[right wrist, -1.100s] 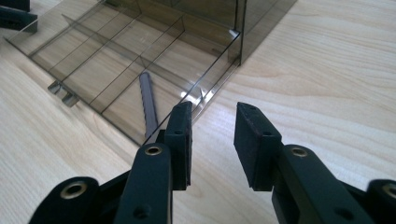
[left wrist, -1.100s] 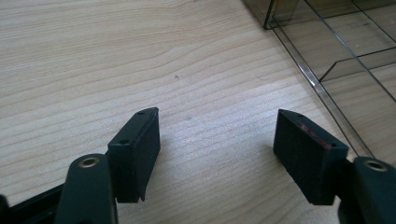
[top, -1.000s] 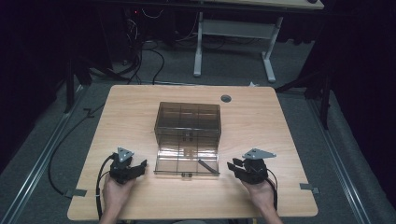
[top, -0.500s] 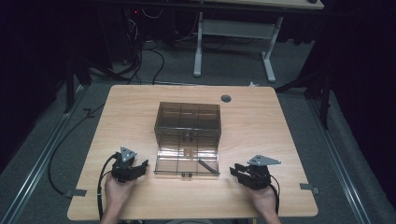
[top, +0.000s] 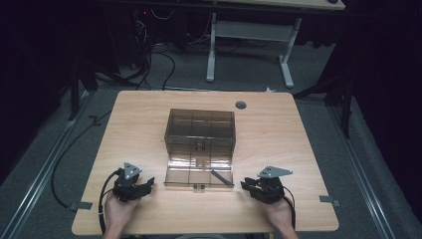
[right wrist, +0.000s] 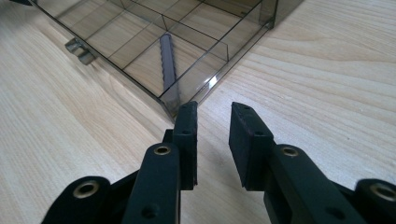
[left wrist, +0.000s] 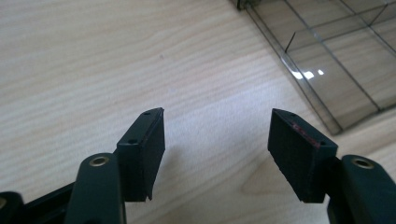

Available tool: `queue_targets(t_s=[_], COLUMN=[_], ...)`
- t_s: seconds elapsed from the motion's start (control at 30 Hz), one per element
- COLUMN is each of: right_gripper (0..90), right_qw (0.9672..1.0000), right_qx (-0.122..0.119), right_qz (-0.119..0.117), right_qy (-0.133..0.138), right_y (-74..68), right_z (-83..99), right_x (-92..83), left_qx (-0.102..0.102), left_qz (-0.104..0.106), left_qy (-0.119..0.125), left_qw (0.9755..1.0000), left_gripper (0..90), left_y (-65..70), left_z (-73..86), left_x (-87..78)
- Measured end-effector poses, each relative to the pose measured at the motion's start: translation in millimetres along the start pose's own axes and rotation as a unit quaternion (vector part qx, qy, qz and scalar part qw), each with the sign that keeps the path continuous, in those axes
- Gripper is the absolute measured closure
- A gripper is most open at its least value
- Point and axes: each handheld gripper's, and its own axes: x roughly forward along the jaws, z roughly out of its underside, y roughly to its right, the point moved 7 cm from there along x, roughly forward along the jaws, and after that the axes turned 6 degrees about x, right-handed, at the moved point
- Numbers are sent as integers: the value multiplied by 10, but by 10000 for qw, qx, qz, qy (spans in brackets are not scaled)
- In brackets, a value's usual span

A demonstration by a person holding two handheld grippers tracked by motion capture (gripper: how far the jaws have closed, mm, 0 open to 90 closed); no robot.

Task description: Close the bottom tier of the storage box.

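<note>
A smoky clear plastic compartment box stands open mid-table, its shallow half lying flat toward me. A dark notched strip lies in that half's right front compartment. My left gripper rests on the table left of the box, open wide with nothing between its jaws; they have just been opening. My right gripper sits right of the box, pointing at its front corner. Its jaws have just been closing on nothing, and a narrow gap is left between them.
The box's edge lies to the right in the left gripper view. A small latch sticks out from the box's front rim. A round cable grommet sits near the table's far edge. Bare wood surrounds both hands.
The right gripper has dipped slightly toward the table and its jaws stand closer together. The left hand has kept its place.
</note>
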Motion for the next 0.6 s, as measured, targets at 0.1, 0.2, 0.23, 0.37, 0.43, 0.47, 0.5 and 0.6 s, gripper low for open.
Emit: queue_targets(t_s=[0.1, 0.2, 0.23, 0.37, 0.43, 0.47, 0.5, 0.6], right_gripper=[736, 753, 757, 762, 762, 761, 761, 760], right_qw=[10000, 9998, 9998, 9997, 9996, 9996, 9996, 9997], right_qx=[-5, -163, -164, -221, -252, -273, -263, -235], right_qz=[14, 29, 29, -2, -13, -7, -11, -3], right_qy=[-29, -76, -96, -64, -96, -103, -84, -96], right_y=[-14, -51, -70, -130, -160, -168, -174, -179], right_z=[-16, -19, -14, 18, 34, 38, 38, 45], right_x=[-7, -9, -11, 22, 44, 51, 56, 62], left_qx=[-138, -166, -137, -99, -126, -91, -98, -97], left_qz=[107, 211, 244, 356, 423, 450, 471, 555], left_qy=[55, 7, -16, -59, -59, -79, -93, -118], left_qw=[9998, 9996, 9996, 9993, 9990, 9989, 9988, 9983], left_gripper=[367, 371, 372, 361, 357, 354, 351, 345], left_y=[-2, 20, 30, 86, 127, 144, 164, 228], left_z=[-1, 14, 28, 43, 53, 72, 89, 131], left_x=[-61, -117, -132, -163, -182, -187, -189, -197])
